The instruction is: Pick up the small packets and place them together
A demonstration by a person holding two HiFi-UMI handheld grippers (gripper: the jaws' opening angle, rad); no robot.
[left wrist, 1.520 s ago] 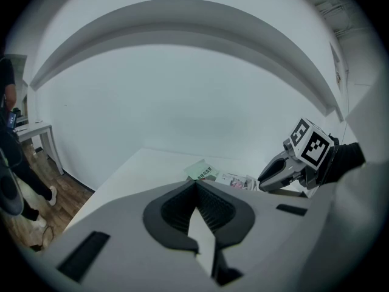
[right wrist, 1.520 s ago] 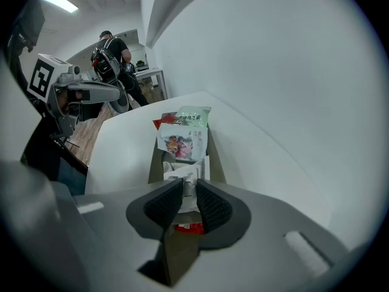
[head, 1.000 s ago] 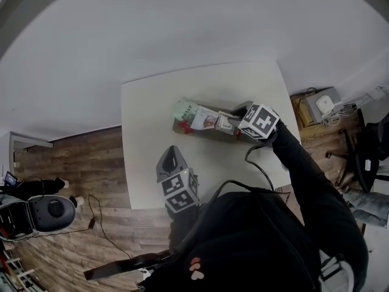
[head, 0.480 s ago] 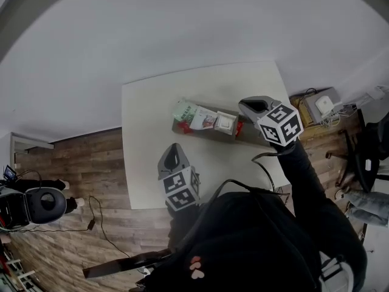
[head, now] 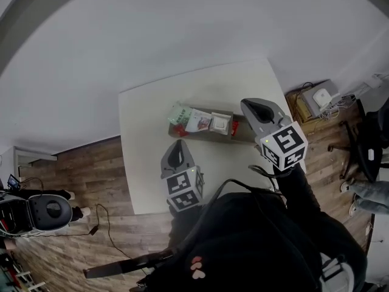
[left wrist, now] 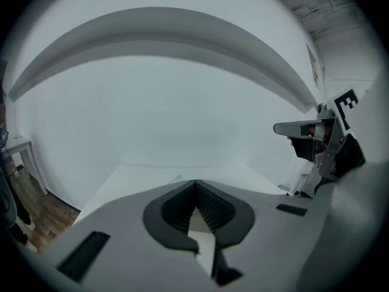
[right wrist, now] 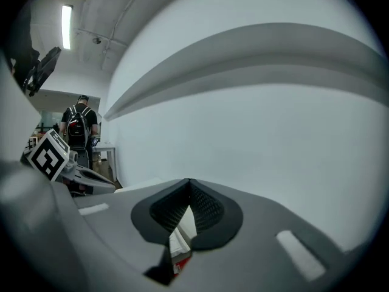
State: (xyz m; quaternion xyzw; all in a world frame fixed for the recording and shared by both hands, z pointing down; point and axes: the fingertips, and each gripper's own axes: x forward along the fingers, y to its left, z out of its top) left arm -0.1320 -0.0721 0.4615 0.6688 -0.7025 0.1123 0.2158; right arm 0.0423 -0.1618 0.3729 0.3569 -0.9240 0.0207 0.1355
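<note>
Right gripper (head: 258, 110) just shut, empty, near packets (head: 200, 120); left gripper (head: 175, 155) closed too. Pull clear upward, don't clip the row.

Head camera steeply above table (head: 141, 163) (both others toward wall (left wrist: 182, 96))

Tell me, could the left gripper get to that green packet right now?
Probably yes. The left gripper points toward the green packet with only bare table between them, but its fingers are together and must open first.
</note>
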